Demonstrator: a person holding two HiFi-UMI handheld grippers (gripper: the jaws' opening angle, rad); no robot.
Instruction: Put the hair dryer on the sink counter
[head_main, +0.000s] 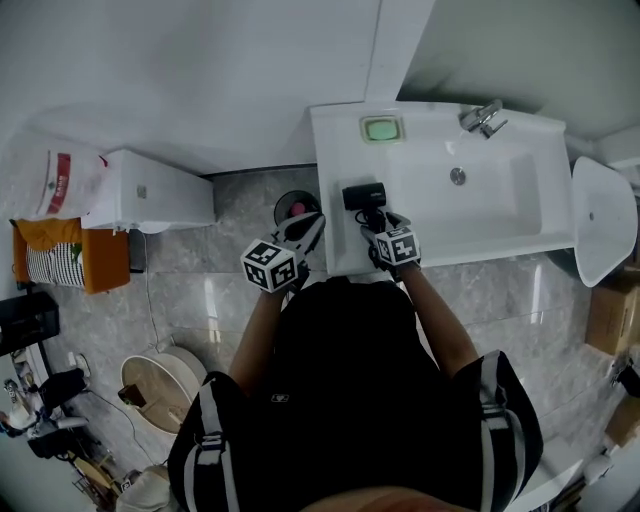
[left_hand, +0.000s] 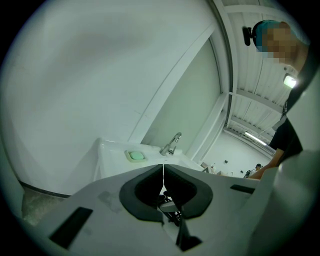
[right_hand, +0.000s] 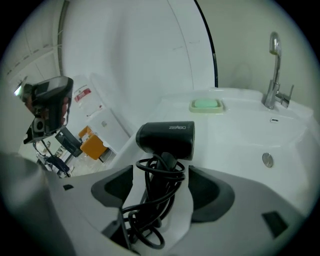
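Observation:
A black hair dryer (head_main: 364, 196) (right_hand: 167, 140) lies on the white sink counter (head_main: 335, 150) (right_hand: 240, 130), left of the basin (head_main: 470, 190). Its handle and coiled cord point back between the jaws of my right gripper (head_main: 382, 224) (right_hand: 160, 175). Those jaws stand open, with a gap on each side of the cord. My left gripper (head_main: 310, 225) (left_hand: 163, 167) hovers off the counter's left edge, shut and empty, aimed up at the wall.
A green soap dish (head_main: 382, 128) (right_hand: 206, 104) and a faucet (head_main: 483, 117) (right_hand: 274, 75) sit at the counter's back. On the floor: a small bin (head_main: 293, 207), a white cabinet (head_main: 150, 190), a wooden stool (head_main: 160, 385). A white fixture (head_main: 603, 220) stands to the right.

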